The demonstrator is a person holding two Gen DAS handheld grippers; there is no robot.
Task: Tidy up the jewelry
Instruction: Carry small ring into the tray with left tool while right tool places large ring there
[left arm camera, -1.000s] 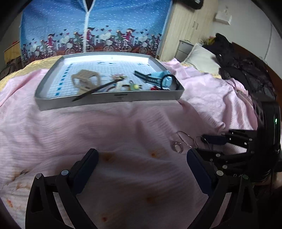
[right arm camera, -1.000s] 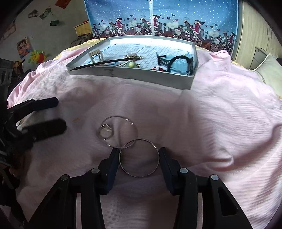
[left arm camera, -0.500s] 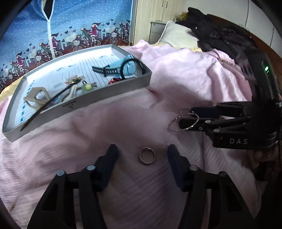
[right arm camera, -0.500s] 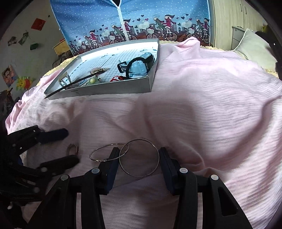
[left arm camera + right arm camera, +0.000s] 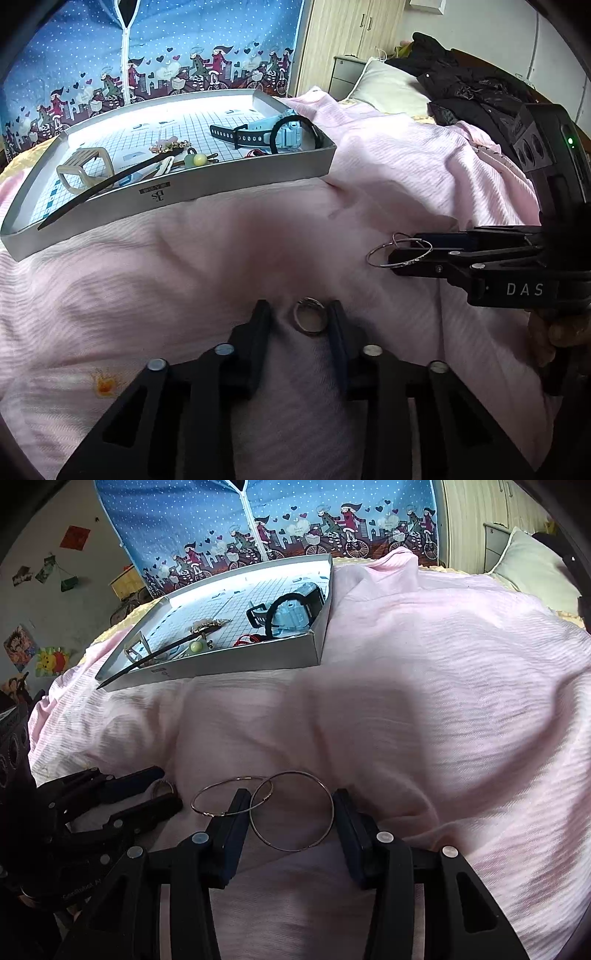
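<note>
Silver on pink: a small ring (image 5: 310, 320) lies on the blanket (image 5: 207, 258) between the fingers of the left claw (image 5: 298, 317), resting against the right-hand finger with a clear gap to the left one. That claw is part open, narrowed around the ring but not yet pinching it. To take it well, I judge the fingers should come in slowly and square, pressed lightly into the soft cloth so the pads meet the band's sides rather than ride over it; a ring lying flat can skid or tip up when pushed from one side only, and loose blanket may get pinched along with it.

The right claw (image 5: 291, 812) holds a large thin hoop (image 5: 291, 810) across its fingers, which stand as wide apart as the hoop and touch its rim on both sides. A second hoop (image 5: 232, 796) overlaps the first and hangs out past the left finger; whether it is linked or merely caught I cannot tell. A loosely carried second hoop could drop on the way.

Farther off, to the left, the grey tray (image 5: 236, 181) already holds a watch (image 5: 258, 134), a hair stick (image 5: 110, 181) and clips, and both claws' pieces probably belong there.
</note>
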